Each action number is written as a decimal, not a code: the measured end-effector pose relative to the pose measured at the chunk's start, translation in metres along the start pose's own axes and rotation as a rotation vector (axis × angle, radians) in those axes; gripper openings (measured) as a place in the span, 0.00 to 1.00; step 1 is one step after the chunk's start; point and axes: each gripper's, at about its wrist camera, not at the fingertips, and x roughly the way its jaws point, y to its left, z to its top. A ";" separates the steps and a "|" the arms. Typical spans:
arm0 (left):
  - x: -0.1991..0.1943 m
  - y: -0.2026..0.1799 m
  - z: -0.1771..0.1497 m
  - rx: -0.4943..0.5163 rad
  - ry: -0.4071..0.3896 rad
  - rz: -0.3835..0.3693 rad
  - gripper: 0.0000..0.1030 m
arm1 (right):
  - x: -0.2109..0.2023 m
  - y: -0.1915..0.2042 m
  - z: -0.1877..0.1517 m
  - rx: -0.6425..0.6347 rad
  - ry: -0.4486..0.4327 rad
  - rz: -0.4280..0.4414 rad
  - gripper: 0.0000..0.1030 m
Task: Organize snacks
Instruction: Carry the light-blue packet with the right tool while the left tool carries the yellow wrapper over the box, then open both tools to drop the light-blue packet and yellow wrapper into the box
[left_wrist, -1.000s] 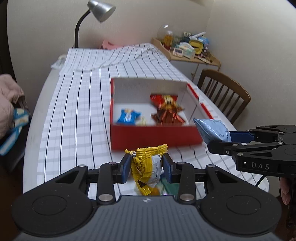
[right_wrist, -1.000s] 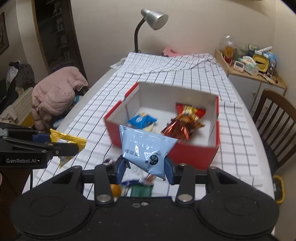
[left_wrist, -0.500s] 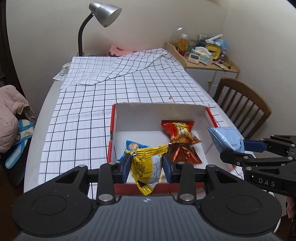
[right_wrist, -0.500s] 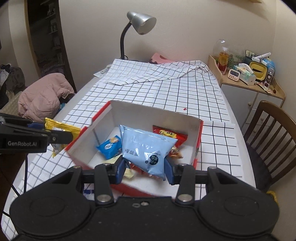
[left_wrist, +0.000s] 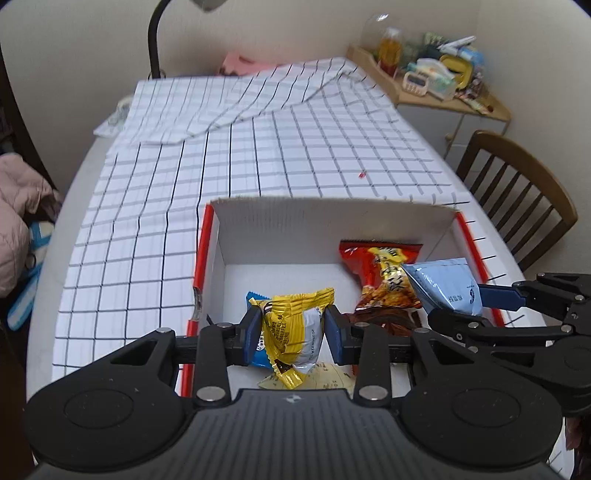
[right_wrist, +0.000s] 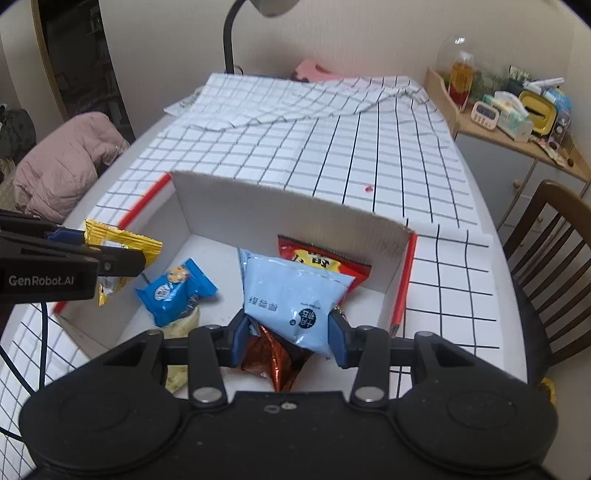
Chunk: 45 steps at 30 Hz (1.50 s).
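Observation:
My left gripper is shut on a yellow snack packet and holds it over the left part of the red box. It also shows in the right wrist view. My right gripper is shut on a light blue pouch, held over the right part of the box; the pouch shows in the left wrist view too. Inside the box lie a small blue packet, a red snack bag and a shiny red-brown packet.
The box sits on a table with a black-and-white checked cloth. A desk lamp stem stands at the far end. A wooden chair is at the right, a cluttered side shelf beyond it. A pink jacket lies left.
Both grippers have moved forward from in front of the box to over it, each still holding its packet. The box now fills the lower part of both views.

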 end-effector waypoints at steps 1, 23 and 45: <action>0.006 0.000 0.000 -0.002 0.014 0.001 0.35 | 0.005 -0.001 0.000 -0.004 0.009 0.000 0.42; 0.053 -0.002 -0.006 0.008 0.114 0.017 0.38 | 0.039 0.004 0.001 -0.034 0.077 0.042 0.50; -0.016 0.005 -0.018 -0.003 -0.018 -0.027 0.62 | -0.025 0.007 -0.005 0.007 -0.045 0.073 0.85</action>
